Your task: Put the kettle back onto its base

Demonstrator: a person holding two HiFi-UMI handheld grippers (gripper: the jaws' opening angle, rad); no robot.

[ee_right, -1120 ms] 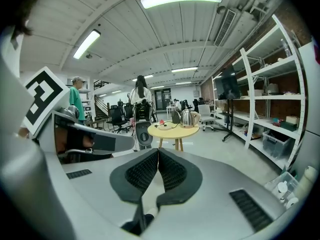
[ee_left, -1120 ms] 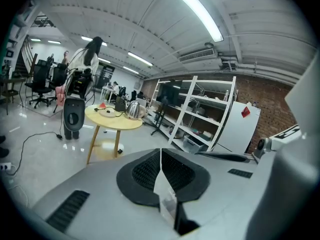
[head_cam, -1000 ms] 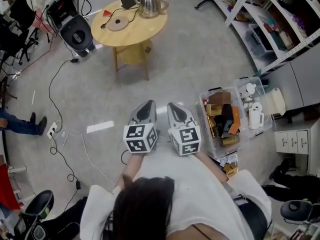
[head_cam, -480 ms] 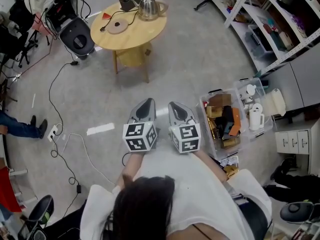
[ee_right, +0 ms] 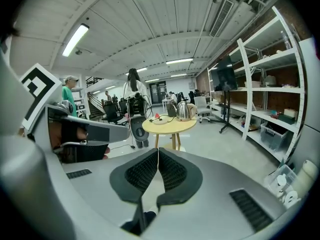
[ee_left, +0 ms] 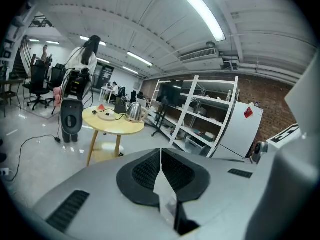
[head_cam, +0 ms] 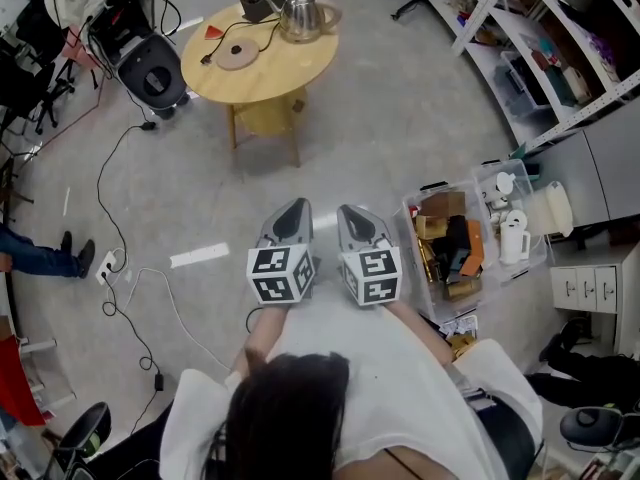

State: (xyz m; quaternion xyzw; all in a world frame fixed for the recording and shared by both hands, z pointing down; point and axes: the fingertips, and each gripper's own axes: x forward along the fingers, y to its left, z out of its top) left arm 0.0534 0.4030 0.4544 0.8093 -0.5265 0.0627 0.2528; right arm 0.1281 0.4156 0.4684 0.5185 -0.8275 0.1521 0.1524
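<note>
1. Left gripper (head_cam: pixel 291 211) and right gripper (head_cam: pixel 353 213) both have their jaws pressed together on nothing, which seems sensible, as nothing is within reach.
2. They sit side by side at lower centre and point up the frame toward the table (head_cam: pixel 290 68).
3. At the top of the frame, the kettle (head_cam: pixel 300 13) stands on the table, off its base (head_cam: pixel 236 52), which lies apart to the left.
4. Both are well apart from the grippers, so the approach likely comes first.
</note>
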